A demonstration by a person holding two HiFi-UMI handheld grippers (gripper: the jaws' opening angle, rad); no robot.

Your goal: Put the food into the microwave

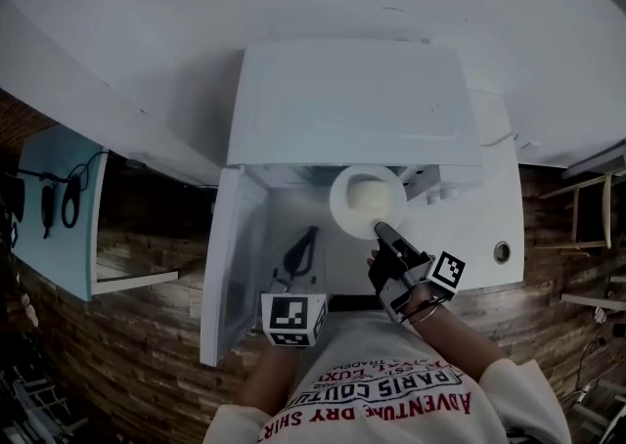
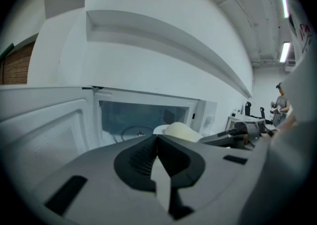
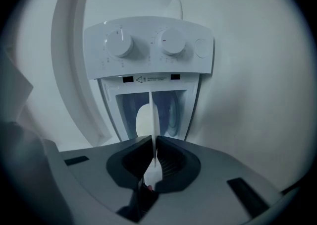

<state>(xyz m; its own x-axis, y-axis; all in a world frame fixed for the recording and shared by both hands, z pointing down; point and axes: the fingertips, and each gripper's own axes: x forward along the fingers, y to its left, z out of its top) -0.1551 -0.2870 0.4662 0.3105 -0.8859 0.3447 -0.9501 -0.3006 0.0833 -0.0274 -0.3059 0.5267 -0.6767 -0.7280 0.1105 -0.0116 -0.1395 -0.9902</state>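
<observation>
**Head view:** One white microwave (image 1: 352, 105) fills the centre, with its door (image 1: 235, 266) open at lower left. One plate (image 1: 337, 199) carries one pale, rounded piece of food (image 1: 372, 196) at the cavity mouth, just below centre. The right gripper (image 1: 383, 232) pinches the plate's near rim. The plate looks stiff, smooth and breakable. Held by one edge it will likely lever downward, and the loose, soft-looking food could slide, so level carrying seems wise. The left gripper (image 1: 305, 242) hangs lower centre, beside the door.

**Left gripper view:** Its jaws are pressed together on nothing. The food shows centre-right, before the open cavity.

**Right gripper view:** The jaws clamp the plate rim, a thin white line at centre. Two knobs (image 3: 119, 44) sit in the upper half.
</observation>
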